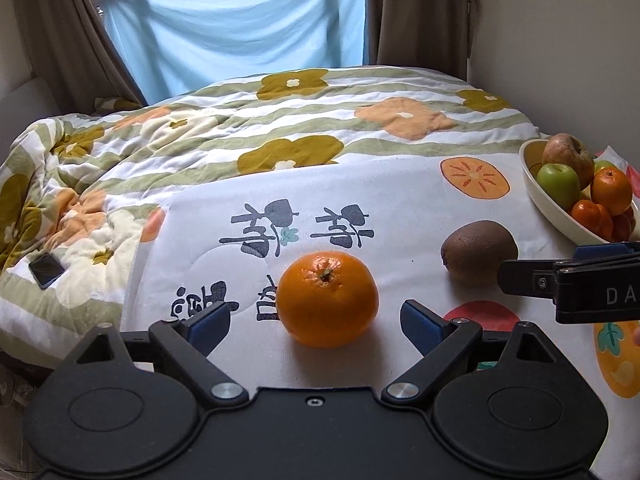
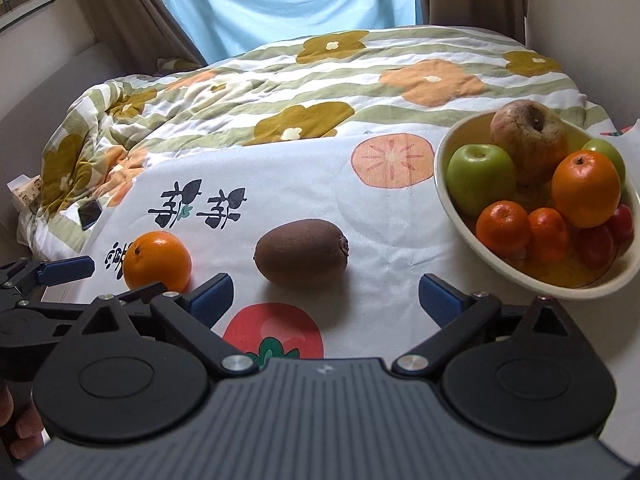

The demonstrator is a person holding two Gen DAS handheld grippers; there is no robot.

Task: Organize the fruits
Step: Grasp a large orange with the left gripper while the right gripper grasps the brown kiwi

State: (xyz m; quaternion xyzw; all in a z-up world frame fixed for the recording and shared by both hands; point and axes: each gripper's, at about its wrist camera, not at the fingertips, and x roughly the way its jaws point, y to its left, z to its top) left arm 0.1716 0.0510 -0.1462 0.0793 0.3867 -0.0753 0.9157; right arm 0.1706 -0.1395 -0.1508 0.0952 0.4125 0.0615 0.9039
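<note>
An orange (image 1: pixel 327 298) lies on the white printed cloth (image 1: pixel 384 208), just ahead of my left gripper (image 1: pixel 316 326), which stands open with its blue pads on either side and apart from the fruit. A brown kiwi (image 2: pixel 301 250) rests right of the orange (image 2: pixel 157 260). My right gripper (image 2: pixel 326 300) is open just short of the kiwi, nothing between its pads. A cream bowl (image 2: pixel 452 208) at the right holds green apples, several small oranges, a wrinkled brownish apple (image 2: pixel 528 140) and red fruit. The kiwi (image 1: pixel 479 250) and bowl (image 1: pixel 554 212) also show in the left wrist view.
The cloth lies on a bed with a floral green-striped quilt (image 1: pixel 280 120). A dark phone (image 1: pixel 47 269) lies on the quilt at the left. Curtains and a blue sheet (image 1: pixel 240 28) hang at the window behind. A wall stands close on the right.
</note>
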